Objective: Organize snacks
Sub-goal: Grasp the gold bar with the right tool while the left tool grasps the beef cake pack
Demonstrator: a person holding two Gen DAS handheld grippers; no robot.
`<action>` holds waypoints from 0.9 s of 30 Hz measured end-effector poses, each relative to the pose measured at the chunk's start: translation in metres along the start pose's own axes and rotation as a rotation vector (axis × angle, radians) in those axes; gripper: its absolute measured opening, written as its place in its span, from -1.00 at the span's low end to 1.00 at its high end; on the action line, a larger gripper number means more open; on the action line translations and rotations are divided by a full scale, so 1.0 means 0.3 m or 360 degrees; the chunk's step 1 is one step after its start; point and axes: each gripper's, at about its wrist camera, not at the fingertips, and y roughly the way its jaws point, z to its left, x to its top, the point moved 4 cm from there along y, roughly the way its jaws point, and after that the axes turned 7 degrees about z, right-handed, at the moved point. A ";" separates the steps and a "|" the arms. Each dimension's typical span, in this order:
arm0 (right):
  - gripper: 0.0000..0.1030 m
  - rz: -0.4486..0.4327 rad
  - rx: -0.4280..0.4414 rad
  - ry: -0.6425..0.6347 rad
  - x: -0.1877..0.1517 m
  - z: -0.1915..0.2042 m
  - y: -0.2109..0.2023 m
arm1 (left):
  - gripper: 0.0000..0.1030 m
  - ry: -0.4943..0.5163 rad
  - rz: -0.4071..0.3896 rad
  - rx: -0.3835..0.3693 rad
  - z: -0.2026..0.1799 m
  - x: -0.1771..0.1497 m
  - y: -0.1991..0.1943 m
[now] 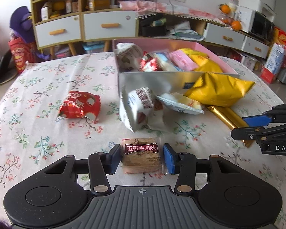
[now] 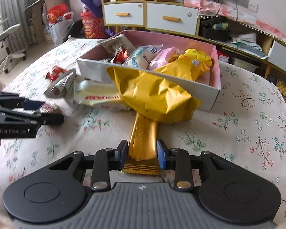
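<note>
My left gripper (image 1: 142, 155) is shut on a small brown beef-flavour snack packet (image 1: 142, 155), held just above the floral tablecloth. My right gripper (image 2: 142, 153) is shut on the near end of a long gold stick packet (image 2: 143, 139), whose far end lies under a big yellow bag (image 2: 154, 95). The pink snack box (image 2: 214, 61) stands behind, holding several packets. In the left wrist view the box (image 1: 152, 79) is at centre, with the yellow bag (image 1: 219, 89), a white packet (image 1: 141, 105) and a red packet (image 1: 79, 105) loose in front. The right gripper shows at the right edge (image 1: 257, 127).
A pale cream packet (image 2: 99, 93) and a white packet (image 2: 61, 85) lie left of the yellow bag. The left gripper body (image 2: 19, 116) sits at the left in the right wrist view. Drawers and shelves (image 1: 104, 24) stand behind the table.
</note>
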 end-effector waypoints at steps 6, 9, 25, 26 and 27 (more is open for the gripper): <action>-0.42 0.0063 0.0089 -0.0133 -0.046 0.025 -0.042 | -0.12 0.0125 0.0037 -0.0087 -0.040 -0.026 -0.023; -0.37 0.0077 0.0117 -0.0199 -0.064 0.052 -0.054 | -0.04 0.0165 0.0037 -0.0100 -0.050 -0.037 -0.029; -0.25 0.0045 0.0083 -0.0156 -0.041 0.077 -0.029 | 0.03 0.0219 0.0058 -0.0087 -0.066 -0.043 -0.028; -0.38 0.0043 0.0087 -0.0163 -0.040 0.081 -0.031 | 0.01 0.0217 0.0061 -0.0086 -0.067 -0.041 -0.027; -0.42 0.0041 0.0091 -0.0173 -0.040 0.086 -0.033 | -0.01 0.0213 0.0064 -0.0087 -0.068 -0.040 -0.028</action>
